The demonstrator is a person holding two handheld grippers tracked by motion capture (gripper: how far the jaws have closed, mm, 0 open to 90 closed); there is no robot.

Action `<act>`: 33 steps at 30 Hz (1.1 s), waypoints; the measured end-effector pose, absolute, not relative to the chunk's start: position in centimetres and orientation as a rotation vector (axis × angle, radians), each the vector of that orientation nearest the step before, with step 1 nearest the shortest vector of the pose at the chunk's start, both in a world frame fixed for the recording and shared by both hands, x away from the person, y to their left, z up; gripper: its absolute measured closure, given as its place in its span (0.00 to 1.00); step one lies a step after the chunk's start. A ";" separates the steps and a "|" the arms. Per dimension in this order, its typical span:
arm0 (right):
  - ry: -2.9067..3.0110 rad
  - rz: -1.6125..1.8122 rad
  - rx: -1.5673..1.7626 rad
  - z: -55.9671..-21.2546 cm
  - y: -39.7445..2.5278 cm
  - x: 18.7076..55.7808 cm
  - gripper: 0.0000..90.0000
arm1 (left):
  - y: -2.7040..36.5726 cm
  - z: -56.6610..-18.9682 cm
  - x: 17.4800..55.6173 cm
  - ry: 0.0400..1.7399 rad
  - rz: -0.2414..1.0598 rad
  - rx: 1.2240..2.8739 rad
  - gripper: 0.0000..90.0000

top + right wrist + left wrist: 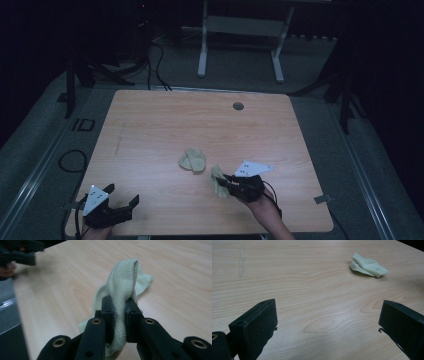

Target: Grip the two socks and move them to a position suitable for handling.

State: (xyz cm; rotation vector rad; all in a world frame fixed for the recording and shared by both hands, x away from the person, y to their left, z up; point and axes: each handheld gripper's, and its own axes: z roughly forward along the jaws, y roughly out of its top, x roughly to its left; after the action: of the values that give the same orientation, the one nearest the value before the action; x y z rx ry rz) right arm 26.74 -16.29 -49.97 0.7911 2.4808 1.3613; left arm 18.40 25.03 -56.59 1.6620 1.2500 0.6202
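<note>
- Right gripper point(226, 183): jaws clamped on a pale sock point(122, 290), pinched at a fold, near right of table point(150, 125).
- Second sock point(193, 160) lies bunched just left and farther, mid-table.
- Left gripper point(120, 196): jaws wide apart, holding nothing, near left corner.
- Lift slowly; keep your pinch firm so the knit doesn't slip.
- Bring your left in low to catch the hanging end.

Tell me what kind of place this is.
Probably a dim lab or recording room: a bare wooden table on grey carpet, cables across the floor, and a white stand behind it.
</note>
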 end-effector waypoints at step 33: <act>2.575 1.225 0.778 -55.2 -15.9 25.8 0.56 | 21.1 -56.1 18.6 1.139 0.552 1.728 0.04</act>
State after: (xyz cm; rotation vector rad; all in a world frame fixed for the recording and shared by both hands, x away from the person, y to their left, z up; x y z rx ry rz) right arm 25.76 -15.91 -55.21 0.7775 2.5747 1.2250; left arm 18.57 21.10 -56.09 1.7276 1.1390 0.5518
